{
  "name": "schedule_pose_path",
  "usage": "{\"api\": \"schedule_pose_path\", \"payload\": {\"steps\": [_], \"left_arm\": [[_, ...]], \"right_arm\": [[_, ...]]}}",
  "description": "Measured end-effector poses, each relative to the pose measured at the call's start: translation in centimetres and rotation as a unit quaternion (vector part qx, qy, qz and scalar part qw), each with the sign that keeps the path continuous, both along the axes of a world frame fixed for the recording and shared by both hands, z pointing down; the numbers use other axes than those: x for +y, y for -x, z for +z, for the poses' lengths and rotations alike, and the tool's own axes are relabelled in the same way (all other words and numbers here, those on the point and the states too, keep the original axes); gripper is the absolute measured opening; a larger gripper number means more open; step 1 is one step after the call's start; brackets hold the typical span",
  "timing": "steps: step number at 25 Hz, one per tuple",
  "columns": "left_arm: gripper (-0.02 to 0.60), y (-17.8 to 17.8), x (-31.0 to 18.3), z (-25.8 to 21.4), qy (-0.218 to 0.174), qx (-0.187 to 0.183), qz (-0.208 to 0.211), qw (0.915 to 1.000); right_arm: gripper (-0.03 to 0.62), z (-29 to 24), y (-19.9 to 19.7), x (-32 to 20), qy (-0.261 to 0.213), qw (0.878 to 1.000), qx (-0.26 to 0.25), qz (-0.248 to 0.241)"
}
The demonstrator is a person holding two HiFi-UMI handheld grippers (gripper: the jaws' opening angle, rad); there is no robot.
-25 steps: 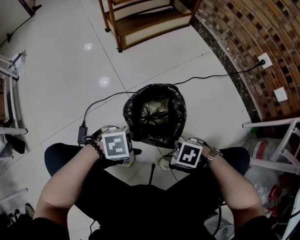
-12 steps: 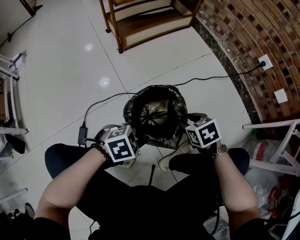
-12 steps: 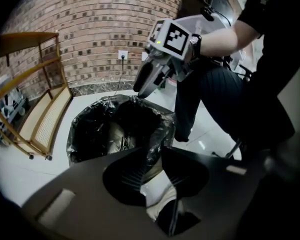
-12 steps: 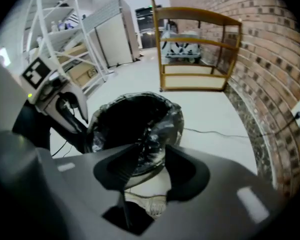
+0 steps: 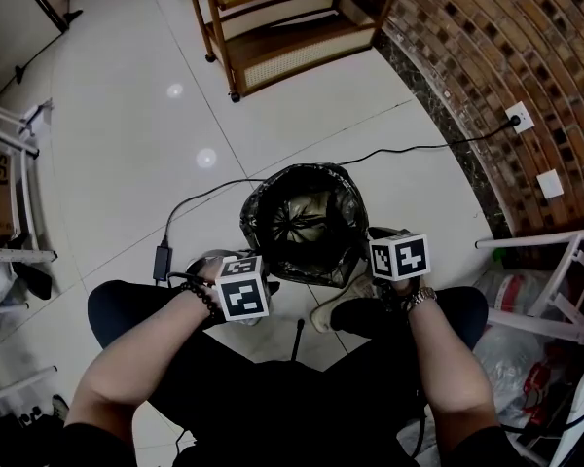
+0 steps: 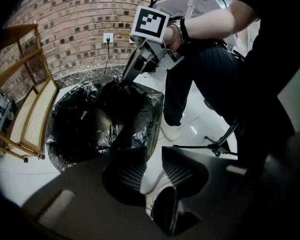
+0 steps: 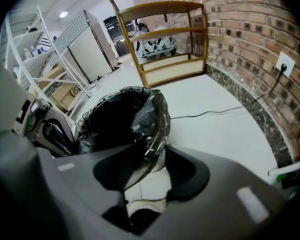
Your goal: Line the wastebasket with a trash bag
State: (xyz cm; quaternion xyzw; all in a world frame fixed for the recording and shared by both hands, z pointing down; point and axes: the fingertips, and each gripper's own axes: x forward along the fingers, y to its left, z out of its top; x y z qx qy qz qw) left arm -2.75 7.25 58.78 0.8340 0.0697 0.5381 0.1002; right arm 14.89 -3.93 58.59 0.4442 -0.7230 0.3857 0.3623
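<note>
Wastebasket, round, dark, stands mid-floor on white glossy tiled floor, nearer the floor's brick-wall edge, between a wooden slatted shelf unit and the seated person's knees. Black plastic trash bag is inside it, with the bag mouth folded out over the rim all round and the film crinkled and gathered at the bottom.

Left gripper is at the basket's near left rim, pointing steeply down. Its fingers are narrowly apart, with floor and a white shoe showing in the gap. The bagged rim sits just at one fingertip; no pinch seen.

Right gripper is at the near right rim. Its fingers are wider apart and the bag-covered rim runs down between them, lying against one finger, with bare floor showing beside the other. Not clamped.

Thin black cable runs across the floor from behind the basket to a white wall socket on the curved brown brick wall.
</note>
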Motion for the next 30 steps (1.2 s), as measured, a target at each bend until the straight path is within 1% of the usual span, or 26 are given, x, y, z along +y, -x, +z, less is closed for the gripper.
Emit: {"api": "schedule_pose_path", "payload": {"steps": [2, 4, 7, 9, 11, 13, 15, 18, 20, 22, 25, 28, 30], "left_arm": [[0.101, 0.0, 0.1, -0.1, 0.007, 0.003, -0.002, 1.0], [0.101, 0.0, 0.4, -0.7, 0.024, 0.01, -0.006, 0.9996], [0.1, 0.2, 0.2, -3.0, 0.057, 0.031, -0.023, 0.9977], [0.1, 0.5, -0.9, -5.0, 0.07, 0.053, -0.044, 0.9952], [0.1, 0.4, -1.9, -6.6, 0.083, 0.083, -0.07, 0.9906], [0.1, 0.4, -3.1, -7.3, 0.083, 0.107, -0.092, 0.9866], [0.101, 0.5, -4.5, -7.8, 0.073, 0.122, -0.113, 0.9834], [0.1, 0.9, -6.9, -8.5, 0.05, 0.139, -0.151, 0.9773], [0.1, 1.0, -9.1, -9.2, 0.026, 0.153, -0.18, 0.9713], [0.1, 1.1, -11.7, -10.1, -0.007, 0.16, -0.203, 0.966], [0.079, 1.2, -15.2, -11.6, -0.057, 0.163, -0.22, 0.9601], [0.067, 1.1, -17.8, -12.8, -0.091, 0.176, -0.225, 0.9538], [0.054, 1.3, -18.8, -12.7, -0.094, 0.181, -0.236, 0.9502]], "right_arm": [[0.169, 0.0, -0.1, 0.0, 0.003, 1.0, -0.015, 0.011], [0.169, -0.6, -0.6, -0.2, -0.001, 0.999, -0.025, 0.021], [0.169, -3.2, -1.5, -1.0, -0.036, 0.999, -0.024, 0.023], [0.169, -5.6, -1.6, -2.0, -0.068, 0.997, -0.019, 0.012], [0.169, -7.8, -1.1, -2.8, -0.095, 0.995, -0.017, -0.004], [0.169, -9.5, 0.2, -3.4, -0.114, 0.993, -0.02, -0.027], [0.169, -10.6, 2.5, -3.9, -0.122, 0.99, -0.032, -0.056], [0.167, -10.5, 6.9, -4.6, -0.107, 0.988, -0.063, -0.092], [0.111, -9.4, 9.3, -5.2, -0.087, 0.988, -0.078, -0.097], [0.066, -7.5, 11.3, -5.9, -0.061, 0.991, -0.086, -0.088], [0.002, -4.1, 13.4, -6.8, -0.013, 0.994, -0.095, -0.053], [0.002, -0.7, 14.0, -7.3, 0.025, 0.996, -0.085, -0.022], [0.002, 0.7, 13.9, -7.4, 0.034, 0.997, -0.071, -0.016]]}}
